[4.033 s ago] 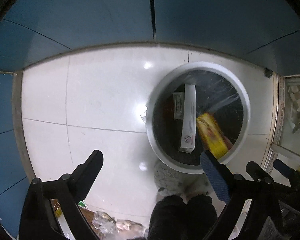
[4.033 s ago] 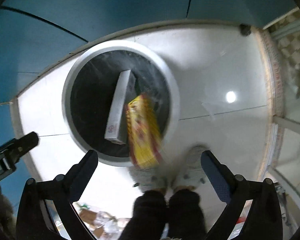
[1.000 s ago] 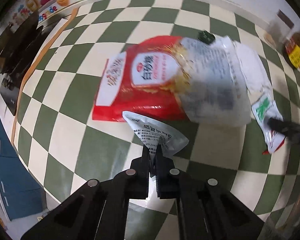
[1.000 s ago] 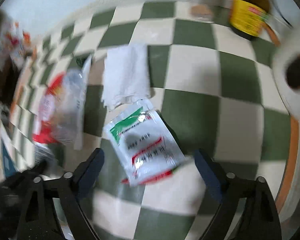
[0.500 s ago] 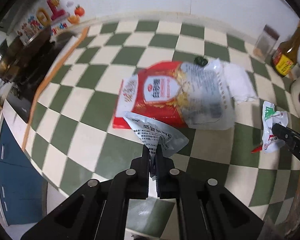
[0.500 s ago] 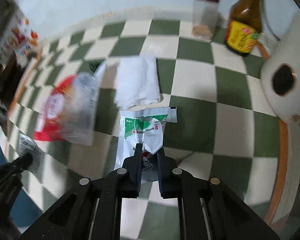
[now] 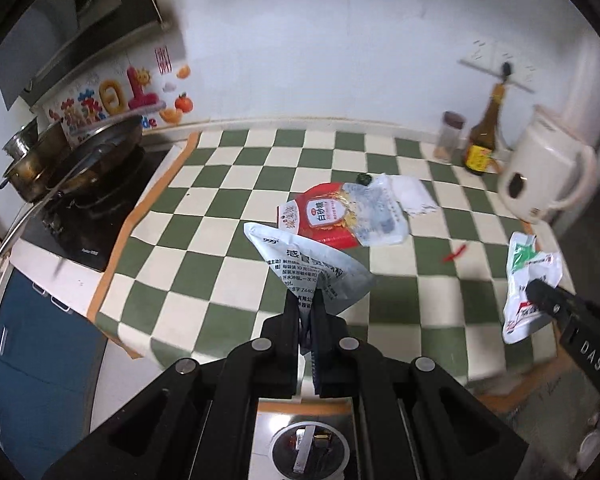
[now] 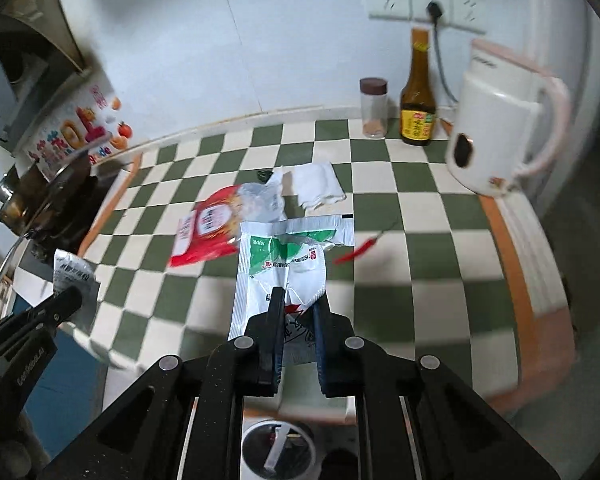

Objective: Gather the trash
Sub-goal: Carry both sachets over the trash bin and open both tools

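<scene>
Landmark = round grey-rimmed trash bin on the floor, visible below both claws at the tabletop's near edge. Green-and-white checked tabletop lies beyond the bin, past that edge. Biggest trash left on it: red-and-clear plastic food bag, flat, far beyond the bin, long axis roughly left-right in the left wrist view, red printed end to the left. White crumpled paper towel sits just past that bag, farther from the bin; small red chili lies loose on the tabletop, nearer the bin than the towel. Right claw is clenched on the green-and-white foil sachet: airborne above and just beyond the bin, long axis running away from the claw, torn strip end farthest out. Left claw is pinched tight on the silver-blue printed sachet: also lifted, to the left of the other sachet, long axis tilted up-left, held by its lower corner. Risks, my read: both are thin edge grips on slick foil, so a fast swing to the bin could let one slide out onto the floor; a release before the claw is over the opening means the light sachet flutters past the rim; both claws converging on one opening could collide. Frames are blurred, so grip depth is uncertain.
</scene>
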Tool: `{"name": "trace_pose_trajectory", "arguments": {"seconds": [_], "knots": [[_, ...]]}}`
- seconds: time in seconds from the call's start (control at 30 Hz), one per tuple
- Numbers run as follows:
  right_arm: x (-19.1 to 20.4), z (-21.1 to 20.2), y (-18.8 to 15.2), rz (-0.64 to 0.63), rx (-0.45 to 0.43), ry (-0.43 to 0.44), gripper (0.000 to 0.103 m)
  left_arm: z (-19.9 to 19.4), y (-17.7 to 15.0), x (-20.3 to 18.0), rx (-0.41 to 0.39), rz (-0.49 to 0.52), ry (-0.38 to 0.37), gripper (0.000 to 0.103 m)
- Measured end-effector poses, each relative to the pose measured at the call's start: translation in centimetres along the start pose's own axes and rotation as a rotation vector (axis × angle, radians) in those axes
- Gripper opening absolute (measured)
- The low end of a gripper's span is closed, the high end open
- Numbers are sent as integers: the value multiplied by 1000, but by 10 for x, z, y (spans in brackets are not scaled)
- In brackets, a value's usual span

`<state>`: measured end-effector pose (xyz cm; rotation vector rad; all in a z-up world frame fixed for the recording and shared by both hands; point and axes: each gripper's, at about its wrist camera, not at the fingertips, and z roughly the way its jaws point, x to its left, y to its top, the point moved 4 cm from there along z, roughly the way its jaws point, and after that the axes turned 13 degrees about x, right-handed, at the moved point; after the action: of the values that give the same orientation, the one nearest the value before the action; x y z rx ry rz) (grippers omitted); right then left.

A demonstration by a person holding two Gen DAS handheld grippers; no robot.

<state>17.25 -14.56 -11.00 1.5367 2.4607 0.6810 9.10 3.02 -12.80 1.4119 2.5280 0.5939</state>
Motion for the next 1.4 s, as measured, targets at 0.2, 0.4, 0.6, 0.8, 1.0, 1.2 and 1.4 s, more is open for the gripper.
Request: {"name": "trace_pose_trajectory", "arguments": {"seconds": [0.2,0.4,0.6,0.8,1.0,1.2,1.4], "knots": [[23,-39,-100,75,7,16,14,-35,-65,19,-1,68,-52,2],[20,-13,-194,107,149,22,14,-1,-128,23,149,103,-98,2],[-8,97,-286,161,364,15,14,119,-200,27,420,56,-146,2],[-31,264,-385,179,570,7,14,285,-285,29,650,23,-158,2],[-44,406,-450,187,671,0,14,431,-358,25,817,3,-189,3],[-51,505,-494,197,767,-16,14,507,-401,23,902,23,-174,3],[-54,536,-512,197,812,-28,22,512,-409,33,901,25,-160,16]]}}
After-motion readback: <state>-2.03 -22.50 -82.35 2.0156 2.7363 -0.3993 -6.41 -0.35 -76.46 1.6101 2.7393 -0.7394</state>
